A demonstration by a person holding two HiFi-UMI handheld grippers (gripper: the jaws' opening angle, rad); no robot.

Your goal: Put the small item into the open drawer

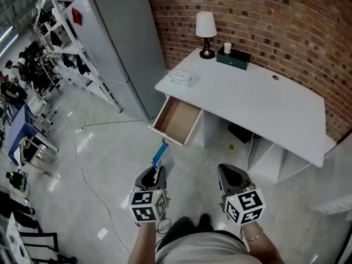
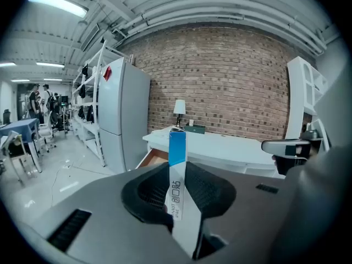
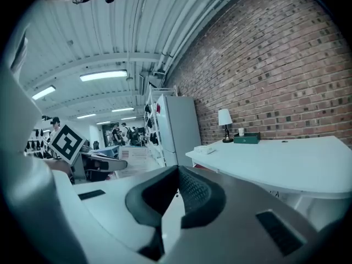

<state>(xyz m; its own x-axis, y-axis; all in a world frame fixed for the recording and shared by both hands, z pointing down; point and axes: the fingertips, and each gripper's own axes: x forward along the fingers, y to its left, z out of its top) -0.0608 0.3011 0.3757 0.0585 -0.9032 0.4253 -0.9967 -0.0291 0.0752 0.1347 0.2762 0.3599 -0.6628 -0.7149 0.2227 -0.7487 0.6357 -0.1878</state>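
My left gripper (image 1: 157,171) is shut on a small flat blue-and-white packet (image 1: 160,153), which sticks out past the jaws toward the desk. In the left gripper view the packet (image 2: 176,176) stands upright between the pads, blue end up. The open wooden drawer (image 1: 177,120) hangs out of the white desk's (image 1: 258,100) left end, ahead of the packet and apart from it; it shows behind the packet as the drawer (image 2: 154,158). My right gripper (image 1: 227,175) is held beside the left one, shut with nothing in it, jaws (image 3: 176,175) meeting.
On the desk stand a lamp (image 1: 205,31), a dark green box (image 1: 233,58) and a small white bundle (image 1: 182,78). A tall grey fridge (image 1: 118,43) stands left of the drawer. A cable (image 1: 82,164) trails over the floor. Shelving and people are far left.
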